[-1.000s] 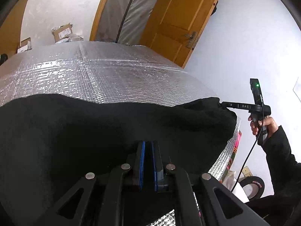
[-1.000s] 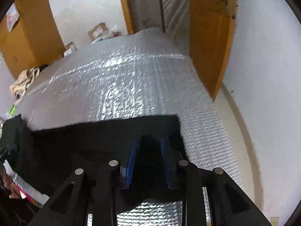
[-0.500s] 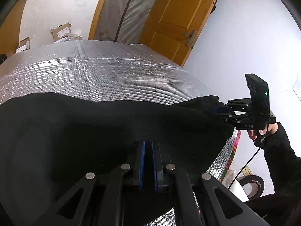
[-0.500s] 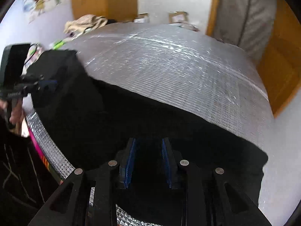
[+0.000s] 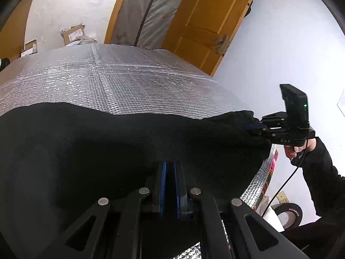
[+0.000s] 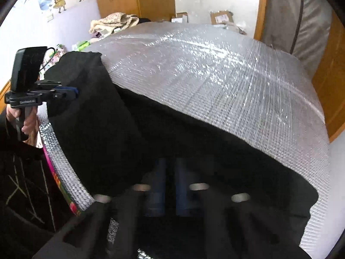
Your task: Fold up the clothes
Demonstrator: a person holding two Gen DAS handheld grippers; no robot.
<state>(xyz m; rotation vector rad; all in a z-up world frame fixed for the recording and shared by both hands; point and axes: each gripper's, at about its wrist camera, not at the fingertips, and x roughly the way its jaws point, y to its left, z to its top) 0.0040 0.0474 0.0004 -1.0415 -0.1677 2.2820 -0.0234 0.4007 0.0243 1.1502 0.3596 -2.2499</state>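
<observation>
I've got both grippers clamped on the near hem of the black garment (image 5: 107, 151) lying across the foil-covered desk (image 5: 120, 82): left gripper (image 5: 170, 185) pinched nearly closed on cloth, right gripper (image 6: 170, 190) blurred but squeezed fully down on cloth too. Step looks like grasp-done, pre-fold; next I'd lift both ends together and carry the hem away over the garment, evenly. Only the right wrist view shows the garment's far-left end rising above the left gripper; left view shows the right gripper's bite.

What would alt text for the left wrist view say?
A near-shut left gripper pinches the near edge of a black garment spread on a silver quilted surface. At right, a hand holds the right gripper, clamped on the garment's far corner.
</observation>
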